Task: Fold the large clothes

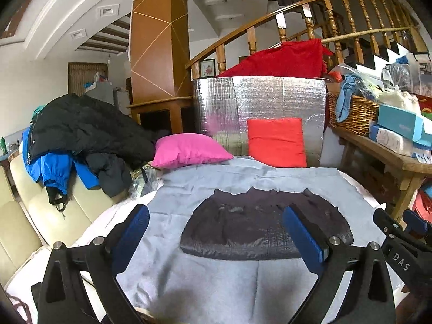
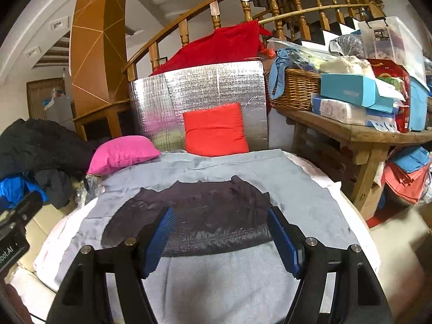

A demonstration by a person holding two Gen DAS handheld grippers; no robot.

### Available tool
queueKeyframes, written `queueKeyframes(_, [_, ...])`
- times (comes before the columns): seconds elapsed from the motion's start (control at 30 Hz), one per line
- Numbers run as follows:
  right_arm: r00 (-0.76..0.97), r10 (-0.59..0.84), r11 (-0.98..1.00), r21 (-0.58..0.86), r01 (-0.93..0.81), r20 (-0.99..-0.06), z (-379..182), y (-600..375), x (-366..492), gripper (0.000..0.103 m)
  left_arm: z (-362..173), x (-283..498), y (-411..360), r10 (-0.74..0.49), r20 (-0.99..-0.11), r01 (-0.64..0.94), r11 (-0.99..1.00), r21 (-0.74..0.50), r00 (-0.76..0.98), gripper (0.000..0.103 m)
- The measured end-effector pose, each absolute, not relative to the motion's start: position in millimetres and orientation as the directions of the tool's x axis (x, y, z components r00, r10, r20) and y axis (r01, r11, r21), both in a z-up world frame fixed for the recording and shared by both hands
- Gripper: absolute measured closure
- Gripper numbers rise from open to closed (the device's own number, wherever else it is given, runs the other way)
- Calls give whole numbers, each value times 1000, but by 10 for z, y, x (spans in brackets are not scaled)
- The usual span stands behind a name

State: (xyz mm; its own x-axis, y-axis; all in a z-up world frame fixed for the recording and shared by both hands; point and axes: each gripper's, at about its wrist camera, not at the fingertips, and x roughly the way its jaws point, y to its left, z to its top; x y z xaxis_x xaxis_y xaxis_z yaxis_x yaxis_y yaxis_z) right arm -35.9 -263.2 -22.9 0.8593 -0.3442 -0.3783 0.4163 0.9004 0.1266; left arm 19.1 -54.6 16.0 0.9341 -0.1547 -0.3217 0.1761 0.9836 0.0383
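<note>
A dark charcoal, slightly shiny quilted garment [image 1: 266, 226] lies folded into a broad flat bundle near the middle of a pale grey-blue cloth sheet [image 1: 205, 278] spread over a white cushioned surface [image 2: 67, 232]. Its near edge is straight and thick, its far edge wavy with small peaks.

The left gripper [image 1: 216, 239] hangs above the sheet with its jaws spread wide and nothing between the blue pads [image 1: 132, 232]. The right gripper [image 2: 221, 239] is likewise released and empty, jaws apart above the garment's near edge.

Judging by the sheen and the puffed, layered edge, the garment is probably light for its bulk, soft and springy, so it may relax out of a fold if let go carelessly. The smooth shell looks slippery, so a pinch should take several layers deep, not skim the top one. The 2 near corners, at the ends of the thick edge, look the best places to hold, 1 per gripper. It is not fragile.

A magenta pillow [image 1: 189, 149] and a red-orange cushion [image 1: 276, 143] sit beyond the sheet's far edge.
</note>
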Motion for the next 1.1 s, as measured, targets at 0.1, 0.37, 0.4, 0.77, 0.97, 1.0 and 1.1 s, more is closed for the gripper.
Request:
queueKeyframes(0.1, [865,-344,903,123,411,-366,-187,-2586,-408,28,177,170,-495,-142,-317,160,987,31,938,3])
queueKeyframes(0.37, [868,-327,911,119,394,-373,-202,-2535,-363,28,146,166,-438,-117,-319,137,990,42,940,3])
queueKeyframes(0.4, [868,-325,912,118,393,-375,-209,-2531,-353,28,140,174,-431,-115,-321,135,990,40,940,3])
queueKeyframes(0.77, [862,-320,913,117,392,-392,-259,-2476,-329,28,140,194,-350,-112,-322,126,992,23,940,3])
queueKeyframes(0.97, [865,-314,914,122,387,-392,-259,-2473,-328,28,133,216,-326,-112,-328,125,992,19,938,3])
queueKeyframes(1.0, [865,-313,915,121,386,-392,-258,-2480,-324,28,136,214,-320,-112,-327,124,992,18,938,3])
queueKeyframes(1.1, [865,-312,915,120,385,-393,-259,-2482,-321,28,138,215,-303,-109,-328,121,993,15,938,3])
